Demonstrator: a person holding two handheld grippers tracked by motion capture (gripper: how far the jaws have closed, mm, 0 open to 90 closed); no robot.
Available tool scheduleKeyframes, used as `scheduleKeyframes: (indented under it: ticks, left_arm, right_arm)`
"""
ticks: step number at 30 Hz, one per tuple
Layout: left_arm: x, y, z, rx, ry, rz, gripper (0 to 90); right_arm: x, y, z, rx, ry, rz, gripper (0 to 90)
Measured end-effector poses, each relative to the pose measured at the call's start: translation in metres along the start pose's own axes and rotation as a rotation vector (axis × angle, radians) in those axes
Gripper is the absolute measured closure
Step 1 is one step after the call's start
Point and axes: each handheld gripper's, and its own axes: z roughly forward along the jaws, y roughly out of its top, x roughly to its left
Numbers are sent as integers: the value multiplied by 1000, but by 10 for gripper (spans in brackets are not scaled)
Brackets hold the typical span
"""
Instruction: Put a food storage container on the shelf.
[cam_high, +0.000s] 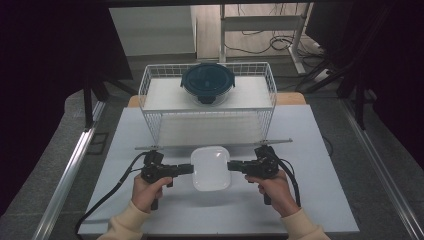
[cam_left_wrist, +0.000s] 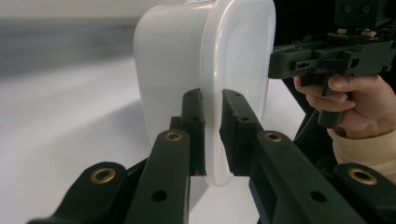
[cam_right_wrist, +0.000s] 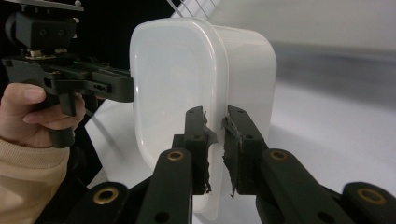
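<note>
White lidded box (cam_high: 210, 168), held between both hands near the tabletop's (cam_high: 320, 200) near edge. Left hand-held gripper (cam_high: 190, 168) pinches its left rim, right hand-held gripper (cam_high: 230, 165) its right rim; both are clamped. The wire basket (cam_high: 150, 80) lies straight ahead, toward the far edge.

Pale grey table (cam_high: 300, 200), white wire basket (cam_high: 150, 85) standing on its far half, centred.
</note>
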Motion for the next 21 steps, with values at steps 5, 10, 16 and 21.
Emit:
scheduleKeyframes:
  ticks: [5,10,16,21]
  left_arm:
    - [-11,10,-11,-36,9,36,807]
    - [-21,26,-21,-50,16,78,807]
    - [-33,49,-32,-68,20,115,807]
    - [-40,62,-37,-90,29,141,806]
  right_arm:
    - [13,12,-8,-31,-8,-56,792]
    - [25,28,-15,-55,-19,-98,792]
    - [38,48,-25,-85,-22,-125,792]
    - [45,64,-33,-109,-34,-163,792]
